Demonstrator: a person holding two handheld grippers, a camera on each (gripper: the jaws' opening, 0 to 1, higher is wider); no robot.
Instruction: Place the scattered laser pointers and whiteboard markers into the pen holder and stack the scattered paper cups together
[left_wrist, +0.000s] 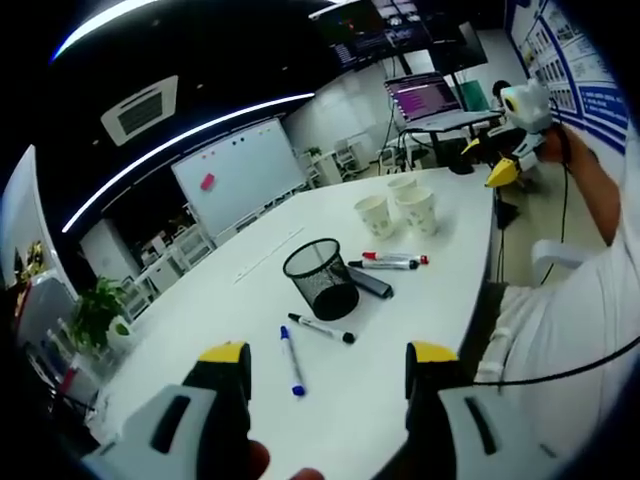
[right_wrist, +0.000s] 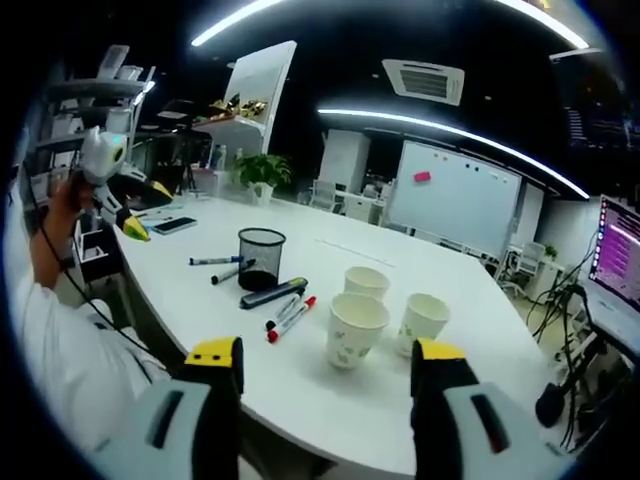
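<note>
Ahead of our left claw (left_wrist: 325, 362) we see a smooth, faintly glossy white table (left_wrist: 250, 310), a black wire-mesh holder (left_wrist: 322, 277) and plastic-bodied markers (left_wrist: 291, 360). Beyond our right claw's (right_wrist: 328, 362) yellow-tipped plastic jaws stand matt paper cups (right_wrist: 357, 328).

Three paper cups are standing on the white tabletop (right_wrist: 420, 385): the nearest cup (right_wrist: 356, 328), a second cup (right_wrist: 422, 322) beside it, and a third cup (right_wrist: 366, 283) behind. One black mesh pen holder (right_wrist: 261, 259) is sitting upright. Four markers are lying scattered: a blue marker (left_wrist: 291, 361), a black marker (left_wrist: 321, 329), a red-capped marker (left_wrist: 396, 258) and another black-capped marker (left_wrist: 383, 265). One dark, flat laser pointer (left_wrist: 370, 282) is lying beside the holder.
</note>
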